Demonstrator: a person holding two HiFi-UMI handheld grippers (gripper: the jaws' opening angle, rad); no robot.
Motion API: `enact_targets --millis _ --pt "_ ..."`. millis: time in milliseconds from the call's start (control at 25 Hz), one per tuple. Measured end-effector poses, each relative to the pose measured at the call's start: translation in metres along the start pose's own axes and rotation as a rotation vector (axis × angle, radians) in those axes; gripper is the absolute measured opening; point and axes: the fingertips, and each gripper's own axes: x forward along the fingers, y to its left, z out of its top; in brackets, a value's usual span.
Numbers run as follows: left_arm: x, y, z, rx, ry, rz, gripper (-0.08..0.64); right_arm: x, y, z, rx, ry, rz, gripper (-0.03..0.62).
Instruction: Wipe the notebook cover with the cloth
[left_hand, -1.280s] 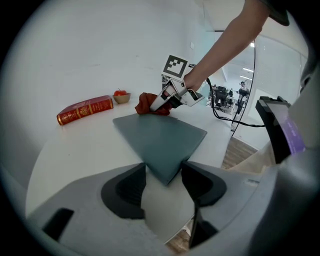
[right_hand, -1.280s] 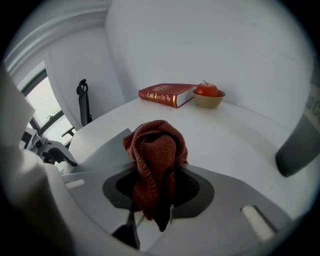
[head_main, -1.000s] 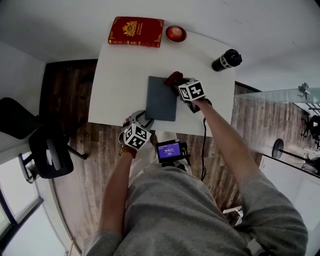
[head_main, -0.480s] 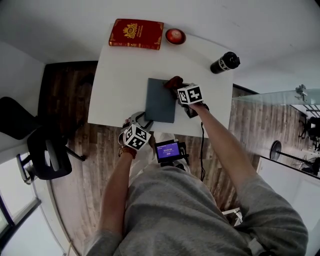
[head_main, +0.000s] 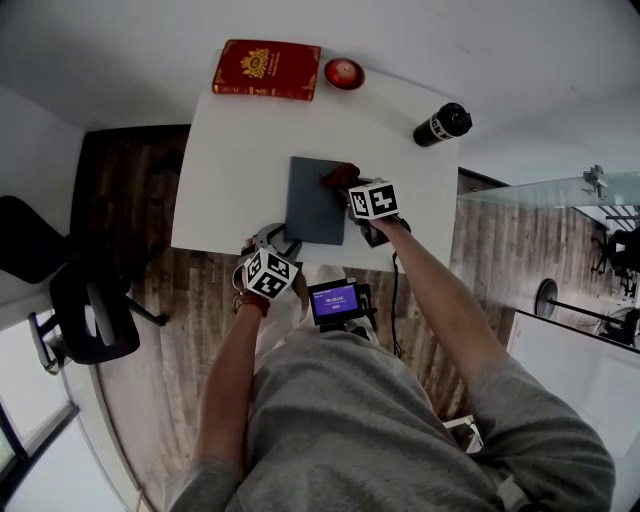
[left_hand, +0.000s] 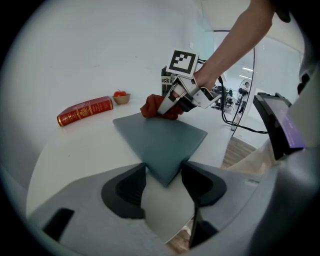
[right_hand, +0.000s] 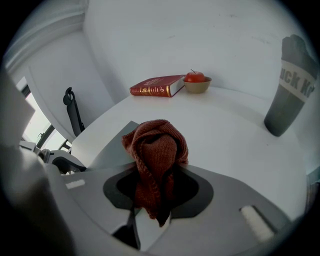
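Observation:
A grey-blue notebook (head_main: 312, 203) lies flat near the white table's front edge. A rust-red knitted cloth (head_main: 338, 177) rests on its far right part. My right gripper (head_main: 347, 186) is shut on that cloth (right_hand: 157, 150), which bunches up between the jaws (right_hand: 154, 200) over the cover (right_hand: 114, 142). My left gripper (head_main: 284, 241) is at the notebook's near left corner. In the left gripper view that corner (left_hand: 160, 140) is wedged between the closed-in jaws of the left gripper (left_hand: 164, 176), with the cloth (left_hand: 160, 109) and the right gripper (left_hand: 186, 97) beyond.
At the table's (head_main: 240, 150) far edge lie a red book (head_main: 267, 68) and a small bowl with a red apple (head_main: 343, 73). A black bottle (head_main: 441, 125) stands at the far right. A device with a purple screen (head_main: 338, 300) hangs at my chest. A black chair (head_main: 90, 310) is left of the table.
My right gripper has dragged the cloth from the notebook's far right corner a little toward me along the right side of the cover. The left gripper has stayed at the near corner.

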Motion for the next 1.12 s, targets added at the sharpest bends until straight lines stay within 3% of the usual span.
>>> enact_targets --millis 1120 --pt "0.0 0.0 0.0 -0.004 0.0 0.001 0.225 -0.021 0.035 -0.052 0.004 0.02 0.021 0.144"
